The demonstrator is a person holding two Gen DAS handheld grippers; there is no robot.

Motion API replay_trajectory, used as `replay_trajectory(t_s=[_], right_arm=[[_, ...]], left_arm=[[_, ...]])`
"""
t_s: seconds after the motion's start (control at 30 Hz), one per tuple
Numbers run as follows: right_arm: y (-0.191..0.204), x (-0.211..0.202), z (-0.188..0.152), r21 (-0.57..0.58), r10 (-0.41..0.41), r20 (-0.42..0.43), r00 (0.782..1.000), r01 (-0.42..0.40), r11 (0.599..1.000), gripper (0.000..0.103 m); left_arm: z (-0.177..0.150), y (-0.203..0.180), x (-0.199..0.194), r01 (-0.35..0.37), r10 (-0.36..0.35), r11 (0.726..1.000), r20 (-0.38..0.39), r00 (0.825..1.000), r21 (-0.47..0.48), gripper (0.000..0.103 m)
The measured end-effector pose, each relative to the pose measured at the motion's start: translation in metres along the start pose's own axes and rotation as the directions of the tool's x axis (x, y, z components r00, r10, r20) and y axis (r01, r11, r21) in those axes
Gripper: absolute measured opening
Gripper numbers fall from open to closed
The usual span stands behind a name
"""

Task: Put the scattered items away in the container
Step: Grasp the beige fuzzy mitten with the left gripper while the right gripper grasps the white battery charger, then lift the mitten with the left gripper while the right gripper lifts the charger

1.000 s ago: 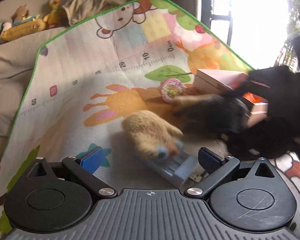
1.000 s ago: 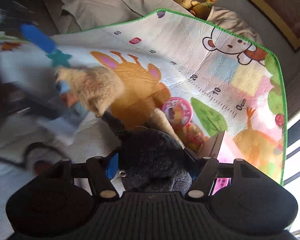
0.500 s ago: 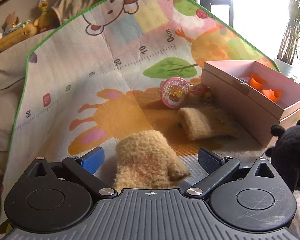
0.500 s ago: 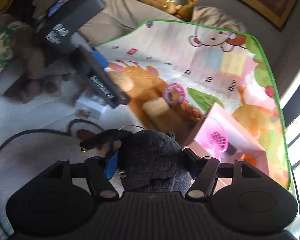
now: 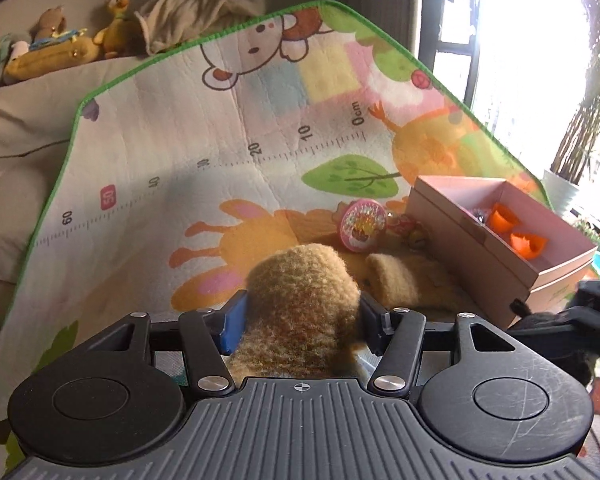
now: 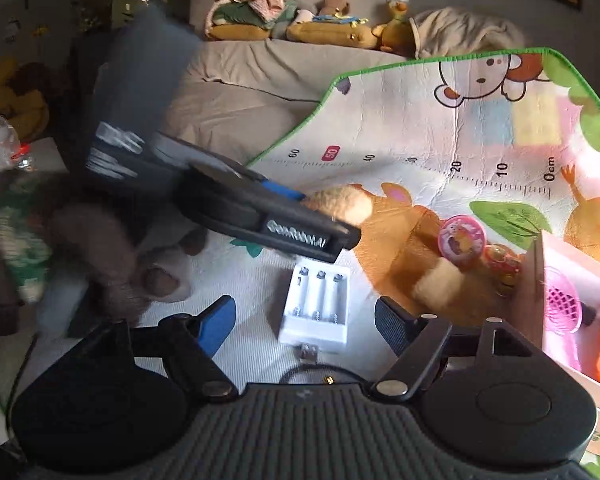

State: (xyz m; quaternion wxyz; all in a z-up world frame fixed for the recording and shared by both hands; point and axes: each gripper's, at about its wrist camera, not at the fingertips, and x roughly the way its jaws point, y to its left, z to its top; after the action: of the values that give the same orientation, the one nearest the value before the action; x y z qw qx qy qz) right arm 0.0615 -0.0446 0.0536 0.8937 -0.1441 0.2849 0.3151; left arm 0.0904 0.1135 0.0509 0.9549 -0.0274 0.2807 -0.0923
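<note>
Left gripper (image 5: 302, 314) has just been closing, and its 2 fingers (image 5: 233, 322) now clamp the tan fuzzy sock (image 5: 302, 300) from either side, the blue pad on one flank and the dark pad on the other. The sock fills the whole gap and bulges above the fingertips toward 12 o'clock.

At 1 o'clock from that grip, a second tan sock (image 5: 400, 280) lies flat on the play mat (image 5: 180, 140). Just past it sits the pink round toy (image 5: 363, 225), and the pink box (image 5: 472, 252) stands at 2 o'clock with orange pieces (image 5: 516, 228) inside.

Over on the right wrist view, the right gripper (image 6: 304, 320) has just been opening; its fingers (image 6: 216, 324) stand apart with nothing pressed between them. The white battery charger (image 6: 318, 304) lies on the mat in the gap between the 2 fingertips, touching neither. The left gripper shows here at 11 o'clock, blurred, with the sock in its tip. The pink box edge sits at 3 o'clock, a pink mesh item (image 6: 562, 306) inside it. A brown plush toy (image 6: 112, 252) lies blurred at 9 o'clock.
</note>
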Motion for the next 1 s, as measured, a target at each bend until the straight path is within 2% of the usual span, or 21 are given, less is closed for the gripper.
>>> replay_trajectory(t_s=[0.13,0.2,0.23,0.27,0.33,0.47,0.6,0.7,0.8,0.9,1.0], right_arm=[[0.004,0.048,0.005,0.089,-0.032,-0.108,0.994,0.042,0.995,0.077],[-0.003,0.064,0.003,0.167,-0.001,-0.169,0.986,0.029,0.986,0.066],[-0.004,0.062,0.001,0.17,-0.003,-0.152,0.988,0.029,0.985,0.06],[-0.003,0.061,0.001,0.148,-0.005,-0.152,0.988,0.028,0.989,0.048],[-0.003,0.054,-0.001,0.136,0.017,-0.16,0.987,0.005,0.991,0.047],[0.002,0.023,-0.019,0.08,0.102,-0.175,0.979,-0.09,0.993,0.047],[-0.002,-0.019,-0.044,0.042,0.139,-0.208,0.968,-0.133,0.99,0.047],[-0.011,-0.055,-0.065,0.036,0.102,-0.223,0.969,-0.096,0.995,0.047],[-0.025,-0.086,-0.087,0.051,0.018,-0.24,0.971,-0.006,0.999,0.047],[-0.041,-0.112,-0.11,0.077,-0.084,-0.261,0.962,0.108,0.991,0.047],[-0.057,-0.126,-0.126,0.099,-0.175,-0.265,0.948,0.208,0.973,0.047]], left_arm=[[0.003,0.007,-0.018,0.021,-0.02,0.999,0.033,0.999,-0.039,0.063],[0.001,0.007,-0.027,0.011,-0.009,0.999,0.052,0.999,-0.045,0.063],[-0.001,0.007,-0.031,0.011,-0.008,0.999,0.062,0.998,-0.05,0.063],[-0.003,0.007,-0.035,0.016,-0.012,0.998,0.067,0.998,-0.057,0.063],[-0.006,0.007,-0.043,0.031,-0.025,0.997,0.076,0.997,-0.067,0.063],[-0.01,-0.003,-0.053,0.05,-0.045,0.997,0.08,0.996,-0.052,0.064],[-0.022,-0.023,-0.054,0.087,-0.086,0.996,0.044,0.995,-0.015,0.065],[-0.035,-0.038,-0.051,0.126,-0.126,0.992,0.002,0.992,-0.02,0.065],[-0.047,-0.056,-0.056,0.192,-0.192,0.981,-0.026,0.981,-0.01,0.065],[-0.055,-0.084,-0.063,0.277,-0.275,0.96,-0.051,0.96,0.04,0.065],[-0.058,-0.116,-0.065,0.368,-0.36,0.924,-0.085,0.929,0.104,0.067]])
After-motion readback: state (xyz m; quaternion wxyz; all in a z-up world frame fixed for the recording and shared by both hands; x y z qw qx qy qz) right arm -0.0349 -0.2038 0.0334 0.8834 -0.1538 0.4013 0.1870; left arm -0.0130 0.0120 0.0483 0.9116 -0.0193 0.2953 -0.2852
